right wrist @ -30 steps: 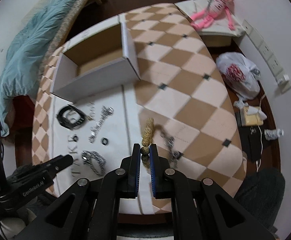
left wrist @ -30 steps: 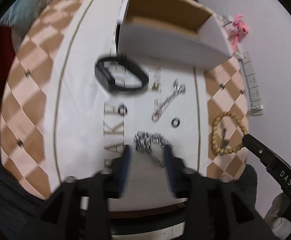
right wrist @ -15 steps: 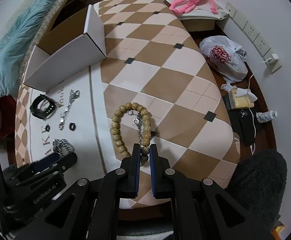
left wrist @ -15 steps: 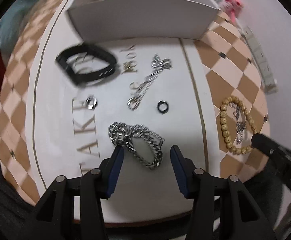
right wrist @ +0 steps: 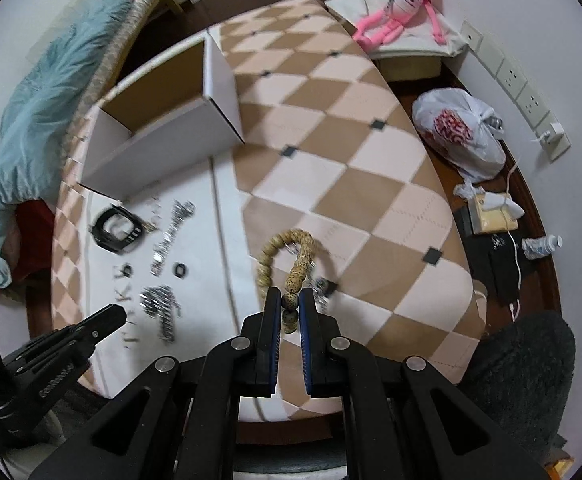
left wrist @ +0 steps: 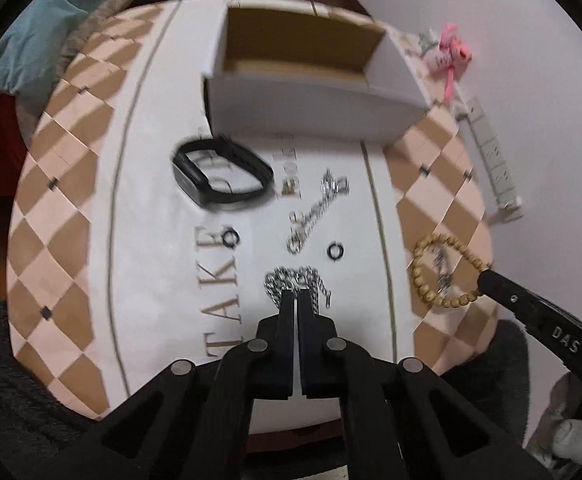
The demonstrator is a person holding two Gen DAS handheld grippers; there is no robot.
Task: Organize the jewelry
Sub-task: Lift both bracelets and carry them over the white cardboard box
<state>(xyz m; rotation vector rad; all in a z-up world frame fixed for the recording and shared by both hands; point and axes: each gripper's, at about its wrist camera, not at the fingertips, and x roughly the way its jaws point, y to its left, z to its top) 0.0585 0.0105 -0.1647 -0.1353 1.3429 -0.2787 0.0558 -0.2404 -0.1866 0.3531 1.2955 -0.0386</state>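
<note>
Sitting at nine o'clock on the white mat: black watch band. Lying toward twelve o'clock: open cardboard box. Clenching shut at six o'clock: left gripper, pinching the heaped silver chain at its near edge. Resting past it: thin silver bracelet and two small dark rings. Gripping at three o'clock: right gripper, clamped on a bead of the wooden bead bracelet over the checkered cloth

Two small rings; two silver chains; one black band; one bead bracelet; one white box.
</note>
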